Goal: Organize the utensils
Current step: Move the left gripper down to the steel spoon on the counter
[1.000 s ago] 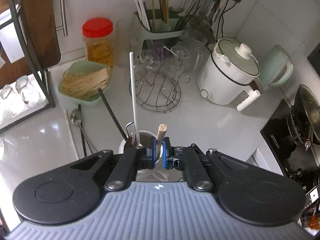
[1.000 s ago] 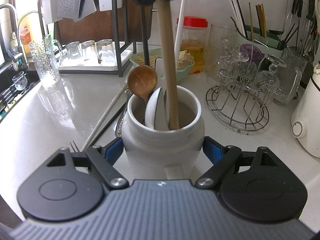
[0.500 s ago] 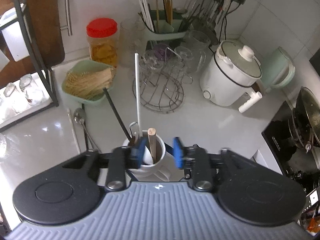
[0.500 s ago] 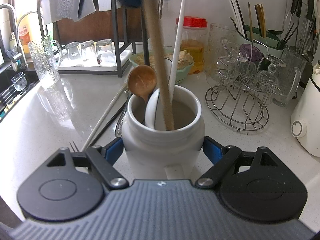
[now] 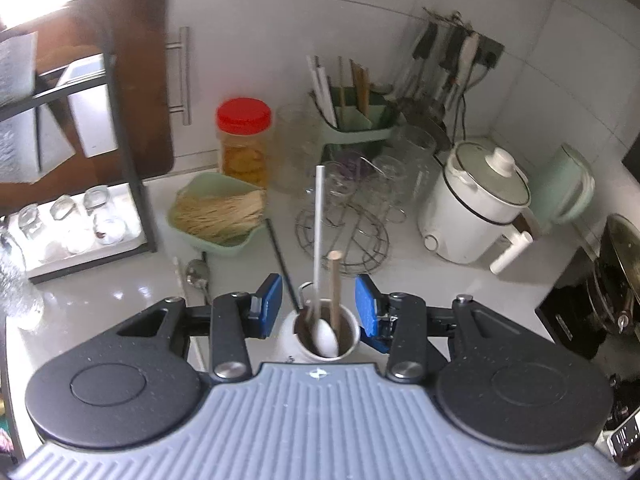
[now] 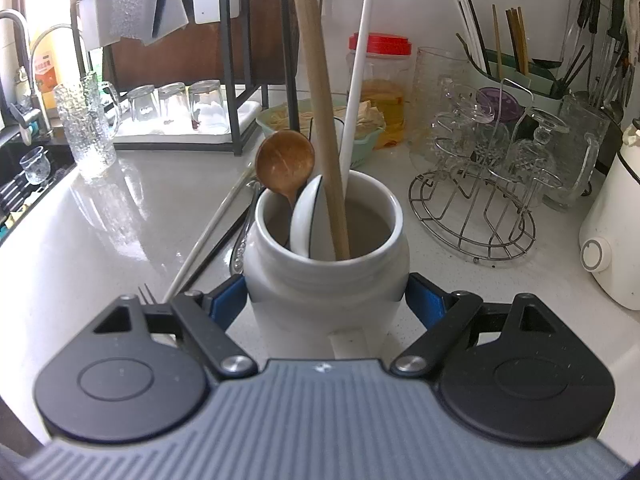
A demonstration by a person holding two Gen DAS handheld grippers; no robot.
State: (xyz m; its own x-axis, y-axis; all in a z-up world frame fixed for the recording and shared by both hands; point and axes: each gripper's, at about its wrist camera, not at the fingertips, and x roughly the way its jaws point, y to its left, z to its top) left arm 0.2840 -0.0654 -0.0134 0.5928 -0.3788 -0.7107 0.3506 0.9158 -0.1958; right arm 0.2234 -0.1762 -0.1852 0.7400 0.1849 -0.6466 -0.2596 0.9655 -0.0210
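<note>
Between the blue pads of the right gripper (image 6: 326,302), at six o'clock of the right wrist view, a white ceramic crock (image 6: 326,268) is sitting on the pale countertop (image 6: 100,240). The pads are pressing on both its flanks, apparently to keep it from tipping while utensils are dropped in. Inside it a wooden-handled utensil (image 6: 320,120), a white ceramic spoon (image 6: 310,220), a brown wooden spoon (image 6: 285,164) and a long white stick (image 6: 356,80) are leaning against the rim, so the collecting is partly done.

Above the crock (image 5: 324,338) in the left wrist view, the left gripper (image 5: 318,306) is hovering with its jaws opening and nothing pressed between them; the wooden handle (image 5: 335,284) is standing free under the gap, which reads as a release just completed.

Farther out, at about ten o'clock from the crock, a metal spoon (image 5: 196,272), a black chopstick (image 5: 282,260) and a fork (image 6: 146,294) are lying loose on the counter, probably waiting their turn. Beyond them, toward twelve o'clock, a green noodle bowl (image 5: 216,216), a red-lidded jar (image 5: 243,140) and a wire glass rack (image 6: 476,184) are standing, with a rice cooker (image 5: 476,204) at two o'clock.
</note>
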